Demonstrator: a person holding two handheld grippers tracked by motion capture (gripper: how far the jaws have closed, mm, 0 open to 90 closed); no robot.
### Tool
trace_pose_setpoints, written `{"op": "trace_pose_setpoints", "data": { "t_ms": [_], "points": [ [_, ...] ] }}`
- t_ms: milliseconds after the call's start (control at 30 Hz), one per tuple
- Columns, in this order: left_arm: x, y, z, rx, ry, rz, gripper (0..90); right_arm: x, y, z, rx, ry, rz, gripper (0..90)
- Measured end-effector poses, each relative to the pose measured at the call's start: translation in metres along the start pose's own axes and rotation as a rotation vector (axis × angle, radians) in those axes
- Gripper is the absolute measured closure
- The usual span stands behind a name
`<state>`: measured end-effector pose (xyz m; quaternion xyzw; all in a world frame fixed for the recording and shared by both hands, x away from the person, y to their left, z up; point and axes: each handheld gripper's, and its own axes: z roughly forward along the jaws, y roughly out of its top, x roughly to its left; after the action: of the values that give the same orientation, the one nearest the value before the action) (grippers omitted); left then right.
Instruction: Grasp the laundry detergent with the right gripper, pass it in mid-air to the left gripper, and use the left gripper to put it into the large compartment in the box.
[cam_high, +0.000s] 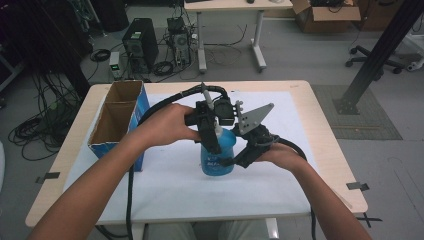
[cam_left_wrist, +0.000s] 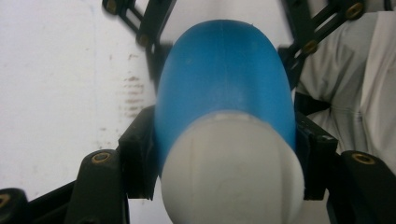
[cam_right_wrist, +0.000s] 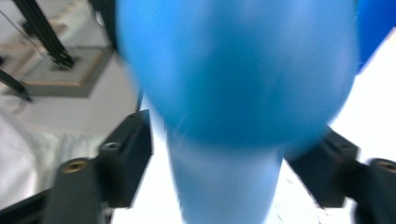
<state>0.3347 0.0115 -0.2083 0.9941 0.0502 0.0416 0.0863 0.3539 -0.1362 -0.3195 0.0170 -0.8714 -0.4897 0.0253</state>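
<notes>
The blue bottle (cam_high: 218, 156) stands upright on the white sheet that covers the surface (cam_high: 165, 195), near its middle and a little toward the near edge, well clear of every corner. Its body is translucent blue plastic, broad at the base and rounding in at the shoulders toward a narrower neck, with a paler printed label across the front whose wording is too small to read. In the left gripper view the bottle (cam_left_wrist: 224, 84) is seen from above: the rounded blue shoulder widens below a white, dome-shaped cap (cam_left_wrist: 231, 172). In the right gripper view the blue body (cam_right_wrist: 233, 70) is blurred.
</notes>
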Motion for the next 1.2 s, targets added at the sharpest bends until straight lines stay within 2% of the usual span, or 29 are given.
{"op": "trace_pose_setpoints", "data": {
  "t_ms": [133,167,200,267,300,367,400,433,533,567,600,667,700,767,800,833,900,933,967,1000,1033,1133,1200],
  "points": [
    [0.007,-0.007,-0.007,0.003,0.018,-0.048,38.1,0.001,-0.007,-0.011,0.011,-0.015,0.031,15.3],
    [0.009,-0.009,-0.008,0.005,0.02,-0.062,38.0,0.0,-0.009,-0.02,0.017,-0.042,0.052,11.5],
    [0.011,-0.011,-0.01,0.005,0.026,-0.075,38.0,0.0,-0.009,-0.02,0.017,-0.042,0.052,11.5],
    [0.014,-0.015,-0.015,0.009,0.039,-0.1,38.0,-0.002,-0.012,-0.029,0.027,-0.079,0.077,8.9],
    [0.018,-0.019,-0.02,0.009,0.057,-0.136,38.0,-0.005,-0.014,-0.04,0.033,-0.107,0.105,7.6],
    [0.02,-0.021,-0.023,0.011,0.068,-0.152,38.0,-0.005,-0.015,-0.045,0.039,-0.121,0.114,7.5],
    [0.024,-0.024,-0.029,0.014,0.089,-0.193,37.9,-0.006,-0.016,-0.054,0.055,-0.149,0.122,6.9],
    [0.024,-0.024,-0.029,0.014,0.089,-0.193,37.9,-0.006,-0.016,-0.054,0.055,-0.149,0.122,6.9],
    [0.029,-0.028,-0.037,0.017,0.121,-0.246,37.9,-0.008,-0.019,-0.071,0.108,-0.2,0.146,5.2],
    [0.034,-0.031,-0.044,0.019,0.134,-0.281,37.9,-0.009,-0.019,-0.075,0.124,-0.215,0.153,4.9],
    [0.034,-0.031,-0.044,0.019,0.134,-0.281,37.9,-0.009,-0.019,-0.075,0.124,-0.215,0.153,4.9],
    [0.038,-0.034,-0.051,0.022,0.146,-0.309,37.9,-0.011,-0.022,-0.086,0.175,-0.243,0.181,3.6],
    [0.04,-0.035,-0.055,0.019,0.156,-0.32,37.9,-0.011,-0.022,-0.086,0.175,-0.243,0.181,3.6],
    [0.044,-0.037,-0.063,0.02,0.166,-0.356,37.9,-0.013,-0.024,-0.093,0.201,-0.254,0.2,3.6],
    [0.048,-0.039,-0.071,0.02,0.181,-0.387,37.9,-0.014,-0.025,-0.099,0.223,-0.275,0.21,3.6],
    [0.048,-0.039,-0.071,0.02,0.181,-0.387,37.9,-0.014,-0.025,-0.099,0.223,-0.275,0.21,3.6],
    [0.054,-0.043,-0.083,0.018,0.21,-0.442,37.9,-0.015,-0.027,-0.11,0.237,-0.305,0.219,3.6],
    [0.054,-0.043,-0.083,0.018,0.21,-0.442,37.9,-0.015,-0.027,-0.11,0.237,-0.305,0.219,3.6],
    [0.056,-0.045,-0.087,0.019,0.218,-0.459,37.9,-0.014,-0.027,-0.113,0.242,-0.311,0.223,3.8],
    [0.061,-0.048,-0.094,0.013,0.237,-0.498,37.9,-0.014,-0.028,-0.118,0.259,-0.322,0.216,4.6],
    [0.061,-0.048,-0.094,0.013,0.237,-0.498,38.0,-0.014,-0.028,-0.118,0.259,-0.322,0.216,4.6],
    [0.069,-0.053,-0.107,0.017,0.265,-0.561,38.0,-0.012,-0.028,-0.122,0.308,-0.345,0.198,4.5],
    [0.071,-0.054,-0.111,0.022,0.27,-0.573,38.0,-0.011,-0.029,-0.123,0.321,-0.347,0.2,4.7]
  ]
}}
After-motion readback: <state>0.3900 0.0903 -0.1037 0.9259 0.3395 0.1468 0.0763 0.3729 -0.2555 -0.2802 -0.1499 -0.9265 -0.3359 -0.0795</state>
